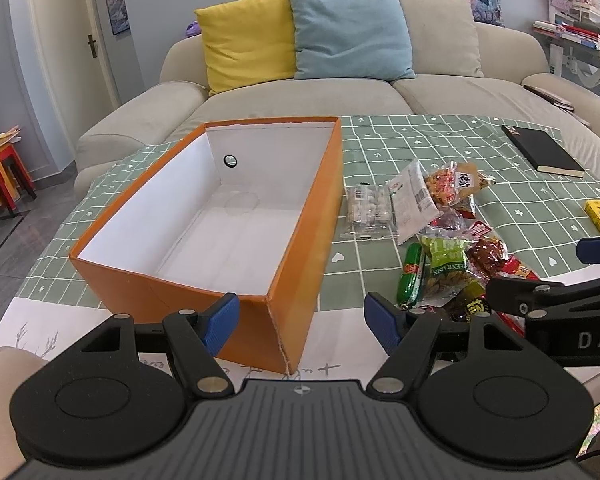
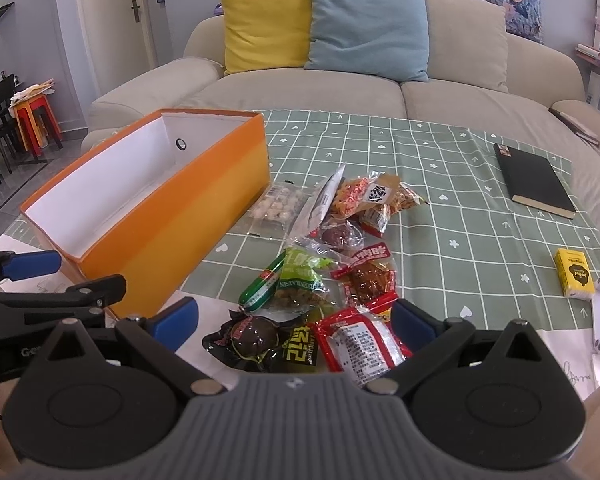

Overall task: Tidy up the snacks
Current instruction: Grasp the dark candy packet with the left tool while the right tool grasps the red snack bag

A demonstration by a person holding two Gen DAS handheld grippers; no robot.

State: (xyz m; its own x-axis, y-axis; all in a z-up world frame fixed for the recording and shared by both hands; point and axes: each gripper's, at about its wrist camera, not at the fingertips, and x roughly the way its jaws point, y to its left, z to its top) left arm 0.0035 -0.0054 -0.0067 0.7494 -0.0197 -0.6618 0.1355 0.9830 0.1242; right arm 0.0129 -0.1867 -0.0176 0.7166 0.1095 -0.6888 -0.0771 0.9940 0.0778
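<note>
Orange cardboard box point(image 1: 204, 276), white inside, is sitting empty on the green checked desk point(image 2: 440, 184); mixed snack packets point(image 2: 324, 280) are lying just beside it; left gripper point(image 1: 300, 320) and right gripper point(image 2: 296, 320) are being held with jaws wide, empty; the first pick is judged pending, probably the red foil packet point(image 2: 360, 340) nearest the right jaws.

Green packet point(image 1: 447, 268): "RAISIN"; right gripper point(image 1: 596, 276): "DA".

A home living room: a beige sofa point(image 2: 340, 92) with cushions point(image 2: 266, 24) behind a cloth-covered table point(image 2: 440, 200).
</note>
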